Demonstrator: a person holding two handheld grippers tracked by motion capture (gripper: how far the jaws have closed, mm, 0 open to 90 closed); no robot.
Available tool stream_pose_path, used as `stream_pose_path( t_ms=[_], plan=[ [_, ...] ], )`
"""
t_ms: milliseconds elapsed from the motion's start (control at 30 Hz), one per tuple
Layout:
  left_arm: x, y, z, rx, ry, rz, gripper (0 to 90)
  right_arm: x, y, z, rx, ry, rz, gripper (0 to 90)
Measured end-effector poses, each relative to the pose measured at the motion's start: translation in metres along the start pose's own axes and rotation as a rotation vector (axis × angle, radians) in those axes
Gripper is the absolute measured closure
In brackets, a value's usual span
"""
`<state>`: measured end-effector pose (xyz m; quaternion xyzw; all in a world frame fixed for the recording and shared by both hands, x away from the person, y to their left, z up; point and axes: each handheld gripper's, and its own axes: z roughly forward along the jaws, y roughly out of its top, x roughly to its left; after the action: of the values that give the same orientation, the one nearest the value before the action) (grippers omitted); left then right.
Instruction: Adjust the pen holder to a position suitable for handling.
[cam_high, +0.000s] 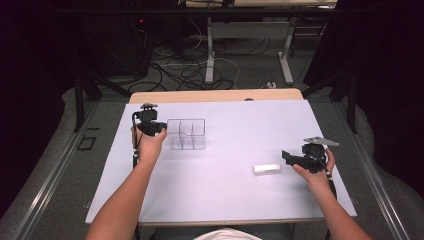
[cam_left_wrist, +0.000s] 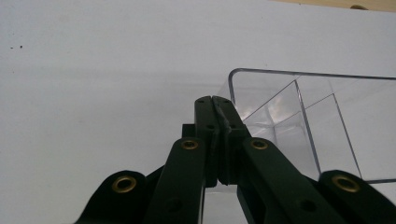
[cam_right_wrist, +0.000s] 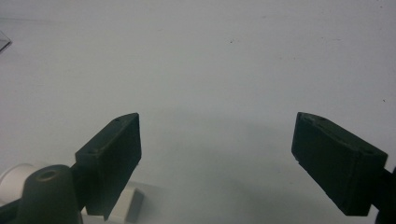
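A clear plastic organiser with inner dividers stands on the white table sheet, left of centre. My left gripper is at its left end. In the left gripper view its jaws are pressed together, and the left gripper is shut on the organiser's near corner wall. A small white oblong object lies to the right of centre. My right gripper is just right of it, open, with nothing between the jaws. Below the right gripper, the white object shows at the lower left.
The white sheet covers a wooden table whose far edge shows behind it. Table legs and cables lie on the floor beyond. The person's forearms come in from the bottom.
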<state>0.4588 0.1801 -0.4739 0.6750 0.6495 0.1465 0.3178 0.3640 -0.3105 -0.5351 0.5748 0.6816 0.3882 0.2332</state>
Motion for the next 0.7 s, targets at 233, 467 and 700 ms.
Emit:
stream_pose_path(
  t_ms=[233,467,700],
  plan=[
    [-0.015,-0.003,0.003,0.002,-0.032,0.022,90.0,0.001,0.000,0.001,0.006,0.000,0.003,15.2],
    [-0.040,-0.004,0.010,0.002,-0.065,0.040,90.0,0.001,0.000,0.001,0.004,0.003,0.001,15.2],
    [-0.061,-0.004,0.019,-0.015,-0.082,0.051,90.0,0.000,0.000,0.001,0.003,0.004,-0.005,15.2]
  ],
)
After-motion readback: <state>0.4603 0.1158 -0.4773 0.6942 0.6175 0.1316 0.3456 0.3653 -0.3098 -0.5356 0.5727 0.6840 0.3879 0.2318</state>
